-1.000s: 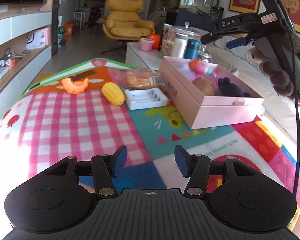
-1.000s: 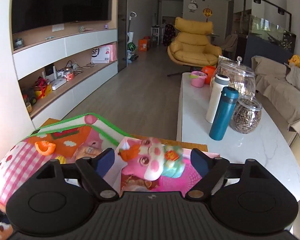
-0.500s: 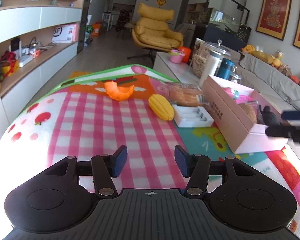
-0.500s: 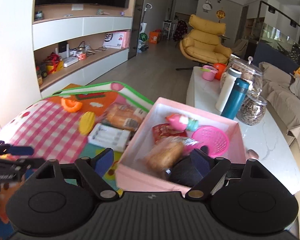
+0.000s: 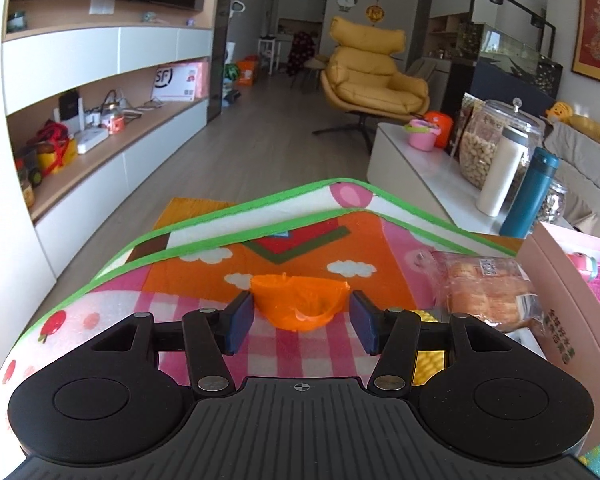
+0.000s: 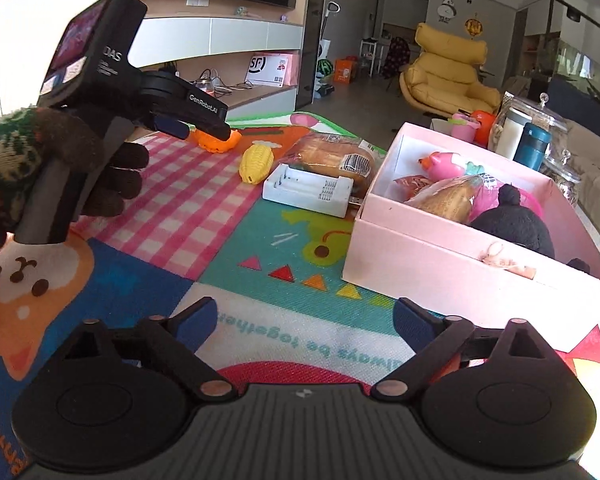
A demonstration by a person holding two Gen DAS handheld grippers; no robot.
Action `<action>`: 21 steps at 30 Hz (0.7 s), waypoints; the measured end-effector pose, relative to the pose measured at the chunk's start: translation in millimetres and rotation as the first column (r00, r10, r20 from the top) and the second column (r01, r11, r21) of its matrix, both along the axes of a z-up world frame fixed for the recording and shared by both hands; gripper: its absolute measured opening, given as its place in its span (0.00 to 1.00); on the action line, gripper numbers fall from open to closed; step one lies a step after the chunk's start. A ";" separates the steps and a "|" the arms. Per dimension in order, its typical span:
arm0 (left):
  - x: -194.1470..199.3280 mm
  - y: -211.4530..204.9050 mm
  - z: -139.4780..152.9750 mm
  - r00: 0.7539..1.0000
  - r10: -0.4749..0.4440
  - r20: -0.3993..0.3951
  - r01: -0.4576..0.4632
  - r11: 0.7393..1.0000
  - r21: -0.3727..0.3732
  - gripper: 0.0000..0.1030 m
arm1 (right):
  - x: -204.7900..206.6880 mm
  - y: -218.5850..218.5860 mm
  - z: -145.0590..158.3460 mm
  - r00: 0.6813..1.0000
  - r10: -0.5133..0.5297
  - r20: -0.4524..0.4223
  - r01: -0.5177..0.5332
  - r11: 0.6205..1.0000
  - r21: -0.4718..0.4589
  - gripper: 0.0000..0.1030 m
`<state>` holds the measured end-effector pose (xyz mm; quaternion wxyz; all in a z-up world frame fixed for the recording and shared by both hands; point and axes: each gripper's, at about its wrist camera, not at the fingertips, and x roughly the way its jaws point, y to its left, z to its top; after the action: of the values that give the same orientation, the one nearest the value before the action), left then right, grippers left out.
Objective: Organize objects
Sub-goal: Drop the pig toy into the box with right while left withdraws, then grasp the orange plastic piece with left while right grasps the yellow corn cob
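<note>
Two hand-held grippers in view, both with jaws apart and nothing clamped. My left hand-held gripper (image 5: pixel 302 318) sits low over the play mat (image 5: pixel 204 312) with the orange toy (image 5: pixel 299 301) right between its blue pads (image 5: pixel 239 320); the toy fills most of the gap, but I can't tell whether either pad touches it. From the right wrist view the same left hand-held gripper (image 6: pixel 204 128) reaches over the pink checked patch, tips at the orange toy (image 6: pixel 216 141), my gloved left hand (image 6: pixel 100 172) on its handle. Just right of the toy lies the yellow corn toy (image 6: pixel 256 160), then the bagged bread (image 6: pixel 332 158), with the white battery charger (image 6: pixel 312 191) in front of the bread and touching it. The pink box (image 6: pixel 440 256) stands right of the charger, very close, contact unclear; inside it are a pink pig toy (image 6: pixel 444 162), another wrapped bread (image 6: pixel 444 196), a black knitted item (image 6: pixel 512 224) and something pink under them. My right hand-held gripper (image 6: pixel 304 320) hovers wide open above the mat's near edge over the printed lettering, well apart from the orange toy and near the box's front wall. Beyond the mat, on a white tabletop (image 5: pixel 420 160), stand a teal bottle (image 5: pixel 530 194), a white bottle (image 5: pixel 502 178) and a glass jar of nuts (image 5: pixel 480 148).
</note>
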<state>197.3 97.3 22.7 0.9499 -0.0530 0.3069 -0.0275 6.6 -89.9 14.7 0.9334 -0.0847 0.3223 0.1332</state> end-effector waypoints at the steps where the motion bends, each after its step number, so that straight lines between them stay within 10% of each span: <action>1: 3.8 -2.2 -2.6 1.000 0.006 -0.001 -0.006 1.000 0.008 0.56 | 1.2 0.3 -0.1 1.000 -0.001 -0.004 0.001 1.000 -0.002 0.96; 12: 2.6 -4.8 -3.6 1.000 -0.021 -0.002 0.021 1.000 -0.008 0.55 | 7.4 2.2 -5.1 0.999 -0.009 -0.037 0.008 1.000 -0.013 0.98; 21: -141.0 1.9 9.0 0.981 -0.187 0.047 0.189 0.981 -0.033 0.55 | 10.2 4.6 -6.6 0.999 -0.017 -0.043 0.016 0.999 -0.031 1.00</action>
<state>56.3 99.3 31.7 0.9484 -0.0410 0.2890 -0.1241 16.8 -85.3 8.1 0.9258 -0.0936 0.3452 0.1222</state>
